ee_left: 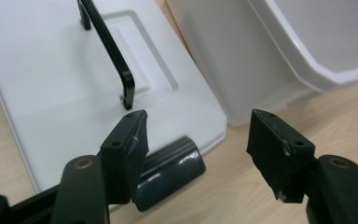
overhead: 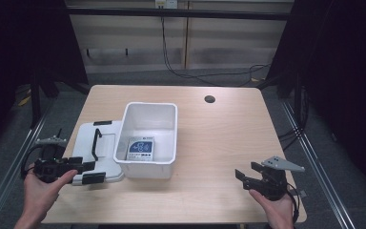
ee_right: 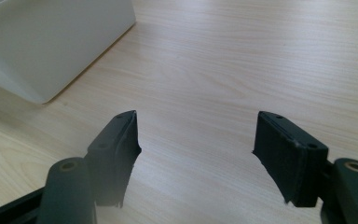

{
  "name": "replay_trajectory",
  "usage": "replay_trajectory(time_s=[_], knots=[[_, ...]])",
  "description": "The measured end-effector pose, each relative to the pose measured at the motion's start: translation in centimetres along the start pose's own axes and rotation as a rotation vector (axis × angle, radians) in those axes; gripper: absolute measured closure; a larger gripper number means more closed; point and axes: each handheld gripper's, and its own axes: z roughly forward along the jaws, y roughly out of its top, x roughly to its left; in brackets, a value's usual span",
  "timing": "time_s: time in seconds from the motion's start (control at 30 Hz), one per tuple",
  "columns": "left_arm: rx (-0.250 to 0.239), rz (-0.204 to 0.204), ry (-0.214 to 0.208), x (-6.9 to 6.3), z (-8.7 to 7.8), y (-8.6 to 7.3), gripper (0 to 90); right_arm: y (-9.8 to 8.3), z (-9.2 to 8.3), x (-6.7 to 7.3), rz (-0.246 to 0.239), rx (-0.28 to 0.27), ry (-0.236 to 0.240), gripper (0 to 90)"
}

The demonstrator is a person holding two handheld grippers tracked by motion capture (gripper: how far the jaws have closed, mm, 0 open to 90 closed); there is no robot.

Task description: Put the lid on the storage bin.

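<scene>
Lid [overhead: 95,150], white with black handle [overhead: 95,142] and black latches, lies flat on the tabletop [overhead: 219,143], just left of the white bin [overhead: 150,138] and touching or almost touching its wall. Bin is open and holds a blue-and-white packet [overhead: 141,149] on its floor.

Left gripper [overhead: 86,166] sits at the lid's near edge, jaws spread with nothing pinched. In the left gripper view the near latch [ee_left: 170,170] lies just beyond and below the left-hand jaw, not between the pads. Right gripper [overhead: 245,172] is well apart on the right side of the tabletop, jaws spread over bare wood, empty.

Risks, as I judge them:
- jaws close on the latch alone, which may swing or slip, so the lid tips or drops
- grip at one end only, so the lid sags and its far edge knocks the bin rim
- a nudge from a jaw slides the lid against the bin and shifts both
- handle stands upright and could snag on a jaw

Pose: left hand comes in from the bottom left, gripper held roughly level and pointing right toward the bin. Right hand comes in from the bottom right, gripper pointing left and a bit forward, close to the tabletop.
</scene>
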Motion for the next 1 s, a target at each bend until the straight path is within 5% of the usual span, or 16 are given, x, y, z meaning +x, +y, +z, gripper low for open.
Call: replay_trajectory(time_s=[0.53, 1.0], knots=[[0.055, -0.018, 0.08, 1.4, 0.1, 4.9, 45.4, 0.1, 0.3, 0.0, -0.002, 0.01, -0.007, 27.4], [0.098, -0.057, 0.117, 3.0, 0.4, 6.7, 46.7, 0.0, 0.4, 0.1, -0.003, 0.018, -0.009, 26.7]])
